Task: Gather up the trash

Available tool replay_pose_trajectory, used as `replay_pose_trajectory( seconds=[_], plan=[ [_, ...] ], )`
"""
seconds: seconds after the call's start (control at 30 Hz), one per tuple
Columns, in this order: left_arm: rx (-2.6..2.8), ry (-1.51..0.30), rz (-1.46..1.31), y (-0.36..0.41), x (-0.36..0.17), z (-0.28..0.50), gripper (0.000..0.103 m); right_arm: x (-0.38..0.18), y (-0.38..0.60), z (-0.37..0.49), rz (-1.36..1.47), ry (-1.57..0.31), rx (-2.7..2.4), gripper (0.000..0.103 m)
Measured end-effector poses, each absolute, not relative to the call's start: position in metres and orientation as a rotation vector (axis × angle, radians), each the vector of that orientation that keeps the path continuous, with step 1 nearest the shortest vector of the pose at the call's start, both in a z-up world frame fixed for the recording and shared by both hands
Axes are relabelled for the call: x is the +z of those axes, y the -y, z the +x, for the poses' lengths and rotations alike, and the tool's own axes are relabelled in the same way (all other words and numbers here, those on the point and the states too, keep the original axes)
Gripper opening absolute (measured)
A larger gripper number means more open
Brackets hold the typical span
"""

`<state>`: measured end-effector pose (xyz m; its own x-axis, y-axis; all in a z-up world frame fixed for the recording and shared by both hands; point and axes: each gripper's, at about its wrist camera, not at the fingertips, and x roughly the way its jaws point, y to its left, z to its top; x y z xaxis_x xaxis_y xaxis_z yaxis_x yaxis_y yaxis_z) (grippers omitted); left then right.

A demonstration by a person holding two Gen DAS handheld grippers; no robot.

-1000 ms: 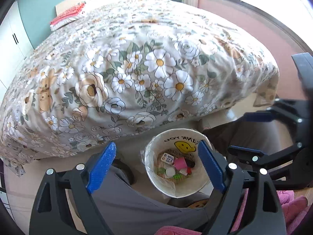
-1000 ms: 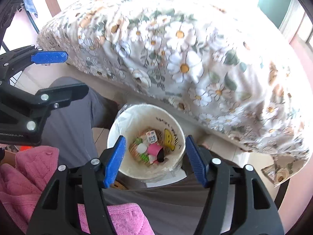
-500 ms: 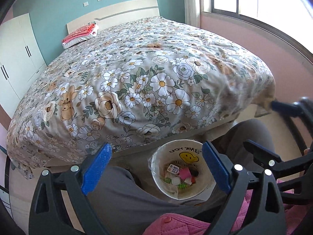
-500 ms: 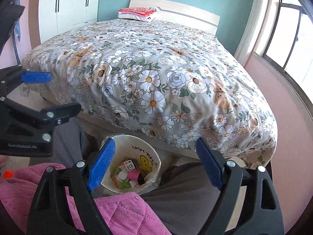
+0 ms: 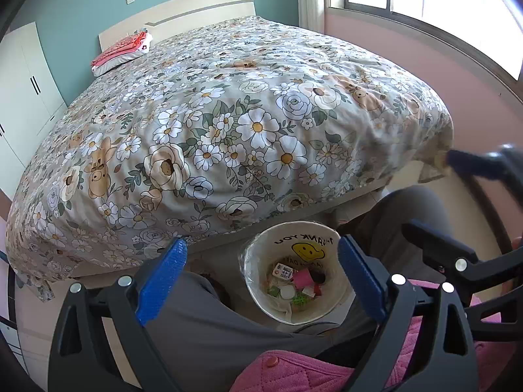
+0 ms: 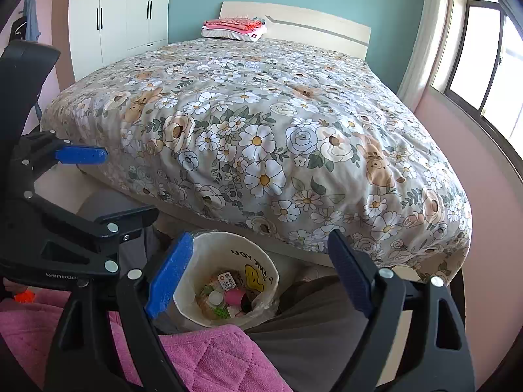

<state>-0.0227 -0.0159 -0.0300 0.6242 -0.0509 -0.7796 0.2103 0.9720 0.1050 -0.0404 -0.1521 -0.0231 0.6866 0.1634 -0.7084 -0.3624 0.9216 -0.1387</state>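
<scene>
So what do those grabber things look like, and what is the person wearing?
Each gripper is a black plastic frame with silver screws and two blue ribbed pads: the left gripper and the right gripper look alike. The left one bears small pale lettering, too blurred to read. The person wears a pink quilted top and grey trousers.

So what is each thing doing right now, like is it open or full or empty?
Left gripper: open, holding nothing.
Right gripper: open, holding nothing, jaws just opened wider.
Trash bin: upright on the floor, lined with a clear bag, trash covering the bottom.
Bed: made, floral cover spread over it.
Folded bedding: stacked by the headboard.
Wardrobe: doors shut.
</scene>
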Motion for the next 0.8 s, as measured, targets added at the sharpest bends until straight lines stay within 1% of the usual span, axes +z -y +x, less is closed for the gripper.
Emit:
replay_pose_trajectory(
  seconds=[0.8],
  plan=[
    [-0.155,-0.893,0.197,0.0191,-0.0308,-0.0222,0.095,-0.0240,0.1535,-0.0399,-0.275,-0.771,0.292,0.084]
  ],
)
